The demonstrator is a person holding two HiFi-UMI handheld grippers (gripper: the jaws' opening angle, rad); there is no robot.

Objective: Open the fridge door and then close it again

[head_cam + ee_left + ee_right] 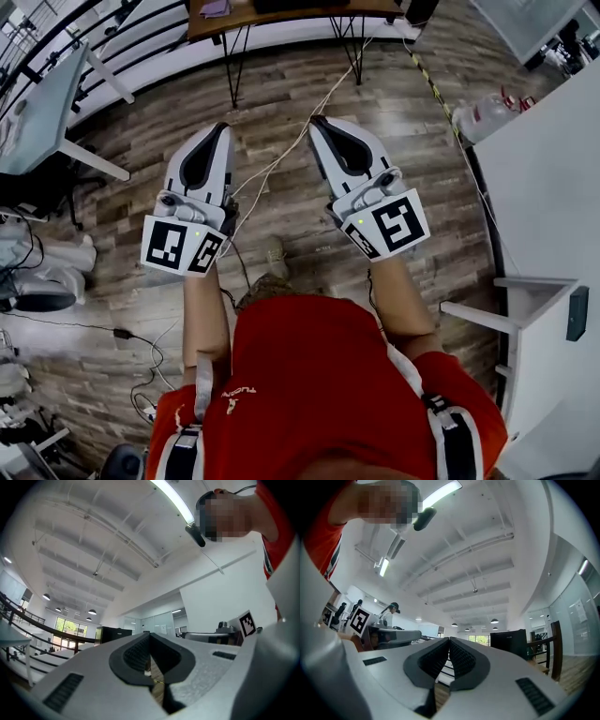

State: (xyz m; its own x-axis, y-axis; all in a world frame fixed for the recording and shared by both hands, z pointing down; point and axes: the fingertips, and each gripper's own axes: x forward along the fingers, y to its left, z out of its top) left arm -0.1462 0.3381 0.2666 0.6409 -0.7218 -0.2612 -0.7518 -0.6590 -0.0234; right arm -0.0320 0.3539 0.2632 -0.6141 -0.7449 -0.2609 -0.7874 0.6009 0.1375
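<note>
I hold both grippers out side by side over the wooden floor, in front of my red shirt. The left gripper (222, 127) is shut with nothing between its jaws, and its dark ribbed pads meet in the left gripper view (149, 635). The right gripper (317, 121) is also shut and empty, pads together in the right gripper view (449, 640). A large white box-like body (548, 178) stands at the right edge of the head view. I cannot tell whether it is the fridge. Neither gripper touches it.
A wooden table (281, 17) on black legs stands ahead, with cables (281, 159) trailing across the floor under the grippers. A white desk (42, 108) and a railing are at the left. A plastic bag (483, 114) lies near the white body. Another person (392, 612) stands far off.
</note>
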